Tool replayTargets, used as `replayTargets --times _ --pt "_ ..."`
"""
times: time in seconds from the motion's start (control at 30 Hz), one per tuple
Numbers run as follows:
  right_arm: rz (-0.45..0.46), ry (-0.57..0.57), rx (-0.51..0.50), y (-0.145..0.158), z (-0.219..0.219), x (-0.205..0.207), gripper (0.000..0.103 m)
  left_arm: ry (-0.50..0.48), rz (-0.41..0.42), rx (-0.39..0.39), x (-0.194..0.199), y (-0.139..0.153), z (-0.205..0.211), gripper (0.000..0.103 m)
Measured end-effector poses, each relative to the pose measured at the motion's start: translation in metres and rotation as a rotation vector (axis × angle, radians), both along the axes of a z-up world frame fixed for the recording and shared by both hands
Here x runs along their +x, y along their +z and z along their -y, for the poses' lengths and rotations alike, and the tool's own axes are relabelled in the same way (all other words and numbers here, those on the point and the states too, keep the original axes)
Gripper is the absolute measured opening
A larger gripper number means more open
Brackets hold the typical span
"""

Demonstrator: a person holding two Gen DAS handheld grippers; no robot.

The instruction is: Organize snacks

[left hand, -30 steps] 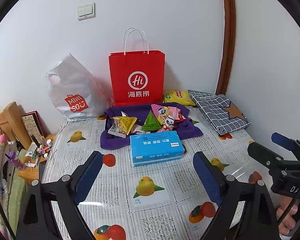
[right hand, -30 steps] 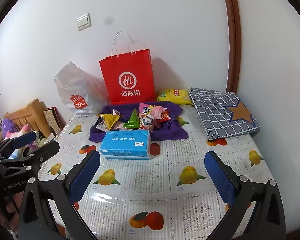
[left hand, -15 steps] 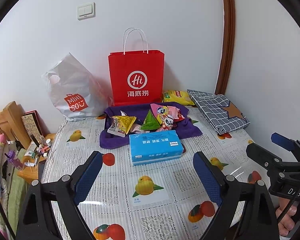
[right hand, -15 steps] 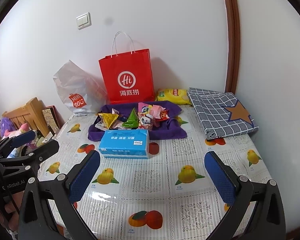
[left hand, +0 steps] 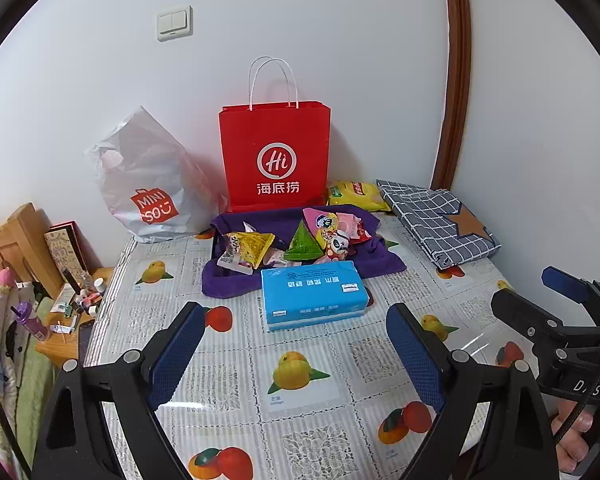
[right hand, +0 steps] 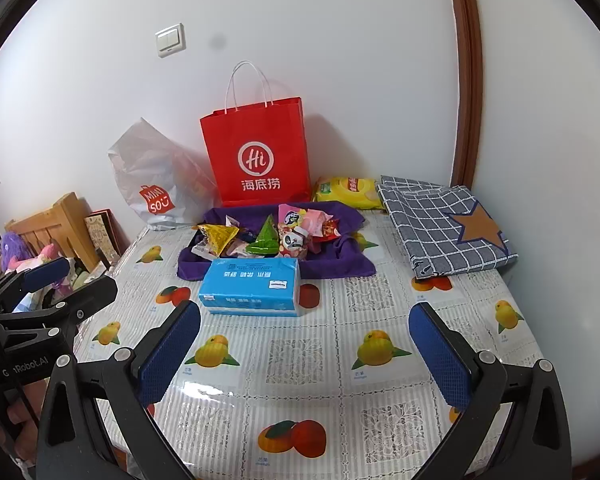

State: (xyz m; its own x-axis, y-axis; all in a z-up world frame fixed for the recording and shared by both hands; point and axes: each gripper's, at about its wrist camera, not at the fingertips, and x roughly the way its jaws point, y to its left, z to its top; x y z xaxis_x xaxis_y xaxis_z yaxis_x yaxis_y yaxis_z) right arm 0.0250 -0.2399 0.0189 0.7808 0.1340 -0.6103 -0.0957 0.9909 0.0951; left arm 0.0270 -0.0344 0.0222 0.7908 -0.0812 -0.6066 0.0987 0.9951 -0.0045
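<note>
A: Note your left gripper (left hand: 296, 350): blue-padded jaws spread wide, nothing between them, only the fruit-print plastic tablecloth (left hand: 300, 400) beneath. Same for your right gripper (right hand: 304, 350)?

B: Yes. Your right gripper's jaws also stand wide apart and empty, above the cloth at the near side of the table.

A: Where do the snacks lie?

B: The pile of small coloured snack packets (left hand: 296, 240) sits on a crumpled purple cloth (left hand: 380, 264) at the far middle of the table. A yellow triangular packet (left hand: 252, 244) is on the left of the pile, a green triangular packet (left hand: 302, 242) at its centre, pink wrappers to the right.

A: And in front?

B: A light blue soft tissue pack (left hand: 314, 296) lies just before the purple cloth, between the pile and your grippers. Behind stands a red paper bag with white handles (left hand: 274, 156), upright against the wall; a grey plastic shopping bag (left hand: 148, 184) leans to its left, a yellow crisp bag (left hand: 356, 194) lies to its right, beside a folded grey checked fabric with a brown star (left hand: 440, 220).
</note>
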Motion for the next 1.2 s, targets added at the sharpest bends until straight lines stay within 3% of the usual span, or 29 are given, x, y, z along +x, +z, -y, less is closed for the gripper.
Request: replayTargets --times 1.2 --pt "0.005 0.016 -0.007 0.0006 -0.0088 -0.0009 0.103 0.016 0.007 0.000 -0.0008 0.0056 -0.0076 0.092"
